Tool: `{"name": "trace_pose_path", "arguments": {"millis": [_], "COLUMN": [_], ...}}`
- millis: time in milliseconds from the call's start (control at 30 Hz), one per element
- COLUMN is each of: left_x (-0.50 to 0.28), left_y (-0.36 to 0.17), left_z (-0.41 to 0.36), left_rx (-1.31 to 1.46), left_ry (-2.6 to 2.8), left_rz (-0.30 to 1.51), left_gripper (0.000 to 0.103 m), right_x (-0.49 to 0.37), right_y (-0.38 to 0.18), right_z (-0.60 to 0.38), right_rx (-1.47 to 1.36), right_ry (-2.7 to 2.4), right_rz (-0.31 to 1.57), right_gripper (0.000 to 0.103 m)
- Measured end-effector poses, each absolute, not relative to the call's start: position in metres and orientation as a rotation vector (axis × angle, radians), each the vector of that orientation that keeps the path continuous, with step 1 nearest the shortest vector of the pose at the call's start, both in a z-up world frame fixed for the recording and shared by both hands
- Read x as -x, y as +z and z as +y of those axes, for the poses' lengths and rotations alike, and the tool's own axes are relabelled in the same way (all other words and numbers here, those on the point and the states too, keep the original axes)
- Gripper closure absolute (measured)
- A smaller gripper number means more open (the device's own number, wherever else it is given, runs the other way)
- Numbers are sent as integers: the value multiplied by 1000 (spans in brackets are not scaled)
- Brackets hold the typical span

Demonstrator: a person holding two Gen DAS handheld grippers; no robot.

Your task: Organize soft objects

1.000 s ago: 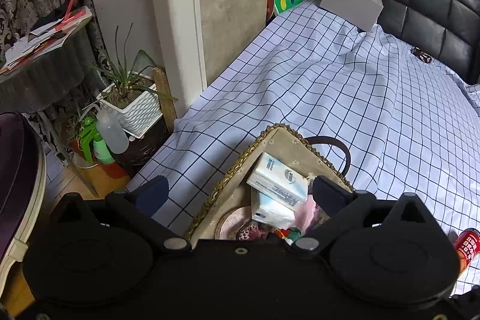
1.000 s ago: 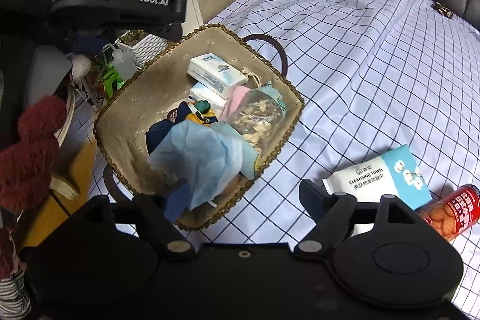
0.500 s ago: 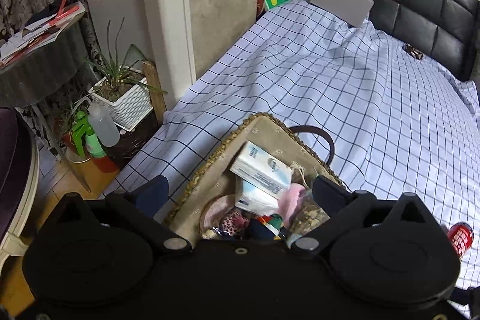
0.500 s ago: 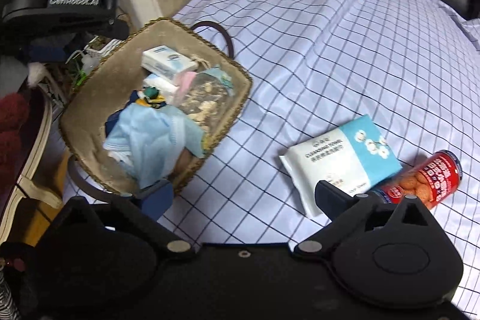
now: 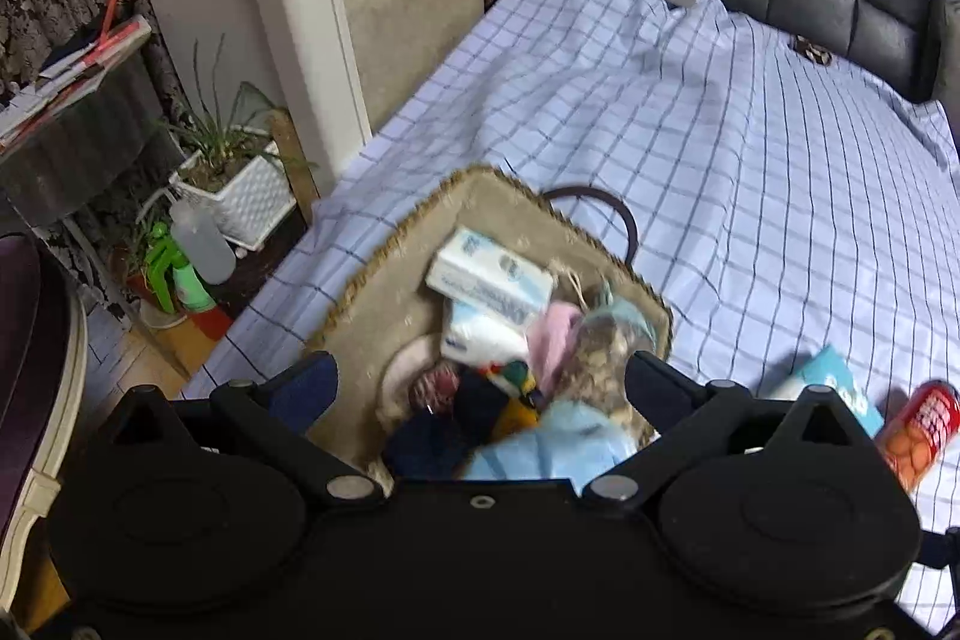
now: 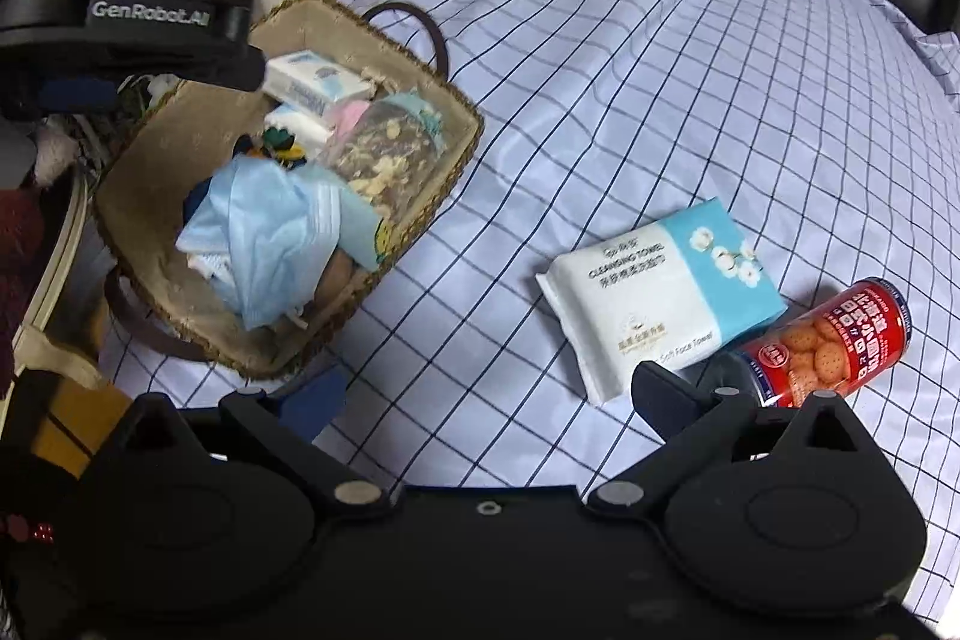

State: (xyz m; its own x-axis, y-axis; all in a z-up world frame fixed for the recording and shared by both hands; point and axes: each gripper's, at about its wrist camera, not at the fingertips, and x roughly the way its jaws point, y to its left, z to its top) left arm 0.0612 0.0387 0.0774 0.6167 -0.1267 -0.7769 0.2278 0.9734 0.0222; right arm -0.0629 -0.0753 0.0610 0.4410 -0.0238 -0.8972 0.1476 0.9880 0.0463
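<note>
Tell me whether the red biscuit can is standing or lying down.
Lying down. The red biscuit can rests on its side on the checked bedsheet, just beside the cleansing towel pack.

One woven basket (image 6: pixel 456 142) holds two tissue packs (image 6: pixel 315 82) and one blue cloth (image 6: pixel 264 232); beside the basket lie one towel pack (image 6: pixel 660 292) and one biscuit can (image 6: pixel 834 340).

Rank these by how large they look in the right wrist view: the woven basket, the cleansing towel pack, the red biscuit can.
1. woven basket, clearly the largest.
2. cleansing towel pack.
3. red biscuit can, smallest; its near end is partly hidden behind the gripper finger, and all three lie at similar nearness.
</note>
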Motion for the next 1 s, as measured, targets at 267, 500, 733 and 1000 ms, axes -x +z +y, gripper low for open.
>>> {"name": "trace_pose_path", "arguments": {"millis": [267,500,733,1000], "left_x": [-37,-16,5,18], "left_y": [65,51,40,35], "left_z": [33,30,24,27], "left_rx": [-165,-198,-239,-226], "left_ry": [-214,-211,-214,-155], "left_rz": [898,898,882,845], "left_gripper": [4,4,4,4], "right_x": [74,81,83,79], "right_y": [54,50,45,37], "right_z": [-74,-88,-99,-98], "right_rx": [-98,-86,-59,-49], "right_ry": [-119,-168,-226,-230], "right_rz": [1110,1113,1125,1157], "right_gripper": [1,1,1,1]}}
